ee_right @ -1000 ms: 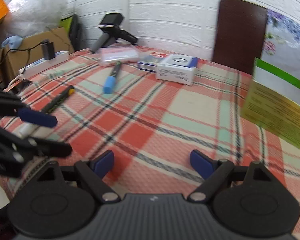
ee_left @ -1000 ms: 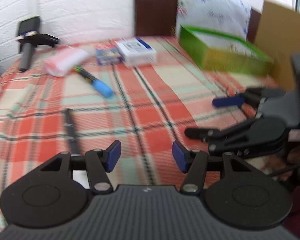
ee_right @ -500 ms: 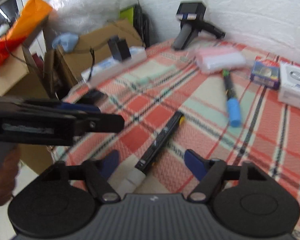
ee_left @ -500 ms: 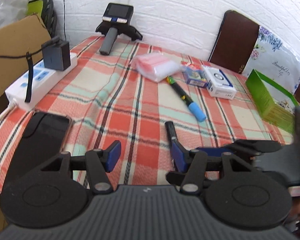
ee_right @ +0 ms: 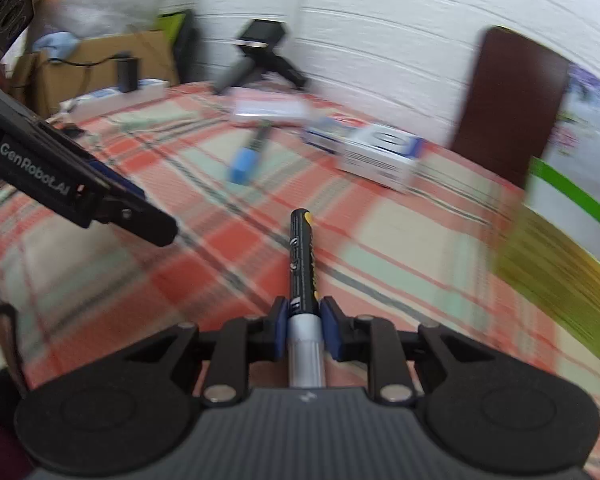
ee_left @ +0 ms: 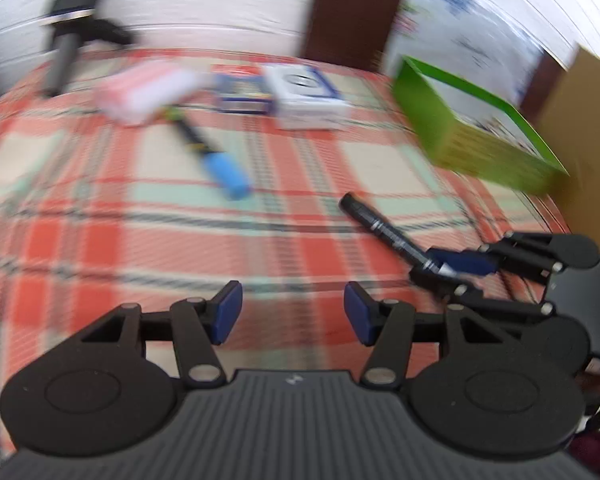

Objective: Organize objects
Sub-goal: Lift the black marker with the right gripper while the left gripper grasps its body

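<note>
My right gripper (ee_right: 303, 330) is shut on a black marker (ee_right: 302, 264) with a silver end, held above the plaid tablecloth and pointing forward. In the left wrist view the same marker (ee_left: 384, 230) sticks out of the right gripper (ee_left: 446, 270) at the right. My left gripper (ee_left: 293, 312) is open and empty above the cloth. A blue-capped marker (ee_left: 210, 156) lies on the cloth ahead; it also shows in the right wrist view (ee_right: 248, 156). A green box (ee_left: 472, 132) stands open at the right.
At the back lie a pink pack (ee_left: 148, 90), a small blue box (ee_left: 242, 90) and a white box (ee_left: 306, 98). A black tripod device (ee_left: 68, 32) stands at the far left. A power strip (ee_right: 120, 94) and cardboard box (ee_right: 96, 60) sit at left.
My right gripper has closed on the black marker and lifted it off the cloth. Both grippers have swung to the right, toward the green box.
</note>
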Demonstrator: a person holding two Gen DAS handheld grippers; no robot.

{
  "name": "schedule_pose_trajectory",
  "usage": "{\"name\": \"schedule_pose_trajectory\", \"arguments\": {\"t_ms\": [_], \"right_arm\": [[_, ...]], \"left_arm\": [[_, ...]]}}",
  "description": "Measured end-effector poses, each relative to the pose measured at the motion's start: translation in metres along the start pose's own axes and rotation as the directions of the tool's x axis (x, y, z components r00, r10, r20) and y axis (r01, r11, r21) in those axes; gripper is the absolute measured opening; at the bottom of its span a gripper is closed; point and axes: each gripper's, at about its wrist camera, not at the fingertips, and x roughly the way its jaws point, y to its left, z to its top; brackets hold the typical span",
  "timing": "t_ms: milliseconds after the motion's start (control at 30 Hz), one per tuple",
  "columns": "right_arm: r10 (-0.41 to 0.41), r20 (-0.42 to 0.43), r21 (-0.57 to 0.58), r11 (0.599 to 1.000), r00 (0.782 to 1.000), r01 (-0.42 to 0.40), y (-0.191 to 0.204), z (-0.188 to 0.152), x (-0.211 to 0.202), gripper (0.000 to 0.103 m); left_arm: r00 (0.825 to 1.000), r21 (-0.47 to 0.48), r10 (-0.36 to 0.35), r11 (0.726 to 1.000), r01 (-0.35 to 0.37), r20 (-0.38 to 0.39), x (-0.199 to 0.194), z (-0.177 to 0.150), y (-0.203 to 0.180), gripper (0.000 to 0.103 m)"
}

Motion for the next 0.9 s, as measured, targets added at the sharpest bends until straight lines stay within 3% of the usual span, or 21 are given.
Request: {"name": "schedule_pose_trajectory", "arguments": {"t_ms": [133,300,400,467,633,733,800,900], "right_arm": [[-0.152,-0.009,0.069,0.986,0.988,0.153,-0.030,-0.026,-0.020,0.020],[-0.263,-0.023,0.126,0.956,0.965,0.264,-0.048,-0.044,-0.031,0.021],[-0.271,-0.020,0.168,0.948,0.962,0.270,-0.057,-0.051,-0.037,0.028],[-0.270,-0.014,0.173,0.948,0.963,0.268,-0.059,-0.055,-0.043,0.038],[-0.244,0.000,0.195,0.951,0.970,0.240,-0.067,-0.068,-0.056,0.044],[-0.262,-0.005,0.206,0.944,0.965,0.257,-0.074,-0.078,-0.062,0.045],[-0.305,-0.018,0.240,0.923,0.952,0.300,-0.083,-0.082,-0.064,0.045],[-0.303,-0.021,0.305,0.906,0.953,0.294,-0.099,-0.084,-0.068,0.045]], "left_arm": [[0.997,0.086,-0.064,0.994,0.067,-0.030,0.020,0.010,-0.036,0.058],[0.990,0.152,-0.119,0.980,0.129,-0.075,0.041,0.025,-0.076,0.058],[0.990,0.214,-0.125,0.967,0.138,-0.071,0.047,0.034,-0.101,0.059],[0.991,0.295,-0.120,0.947,0.131,-0.055,0.049,0.039,-0.119,0.059],[0.990,0.441,-0.139,0.889,0.128,-0.007,0.055,0.057,-0.152,0.067],[0.988,0.466,-0.151,0.873,0.142,-0.019,0.066,0.065,-0.162,0.068],[0.990,0.452,-0.135,0.881,0.141,-0.046,0.075,0.068,-0.167,0.068],[0.984,0.349,-0.134,0.922,0.169,-0.121,0.084,0.070,-0.166,0.068]]}}
